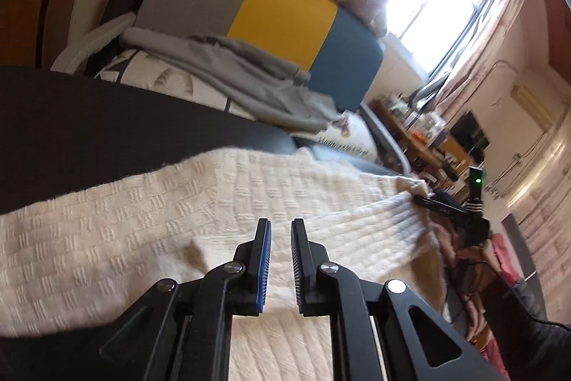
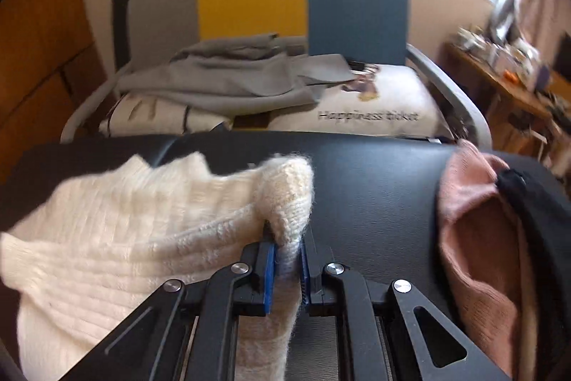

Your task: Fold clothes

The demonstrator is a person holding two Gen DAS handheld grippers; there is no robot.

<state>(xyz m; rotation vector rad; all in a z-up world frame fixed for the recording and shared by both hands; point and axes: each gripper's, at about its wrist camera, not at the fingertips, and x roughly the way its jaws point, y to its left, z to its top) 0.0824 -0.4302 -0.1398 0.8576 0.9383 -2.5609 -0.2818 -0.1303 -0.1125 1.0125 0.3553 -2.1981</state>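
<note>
Right wrist view: a thick fold of the cream knit sweater (image 2: pixel 125 231) is pinched between the jaws of the right gripper (image 2: pixel 287 268), closed on the fabric, with the bulk of the garment trailing to the left of the jaws over the black table (image 2: pixel 374 202). A pink garment (image 2: pixel 474 238) lies well to the right. In the left wrist view the left gripper (image 1: pixel 281 259) hangs just above the sweater, jaws narrowly parted with nothing seen between them; the knit runs ahead and to both sides, its long axis across the jaws. Only this view shows the garment's spread; only the right shows the grip. The left is judged nearer the free body of cloth
</note>
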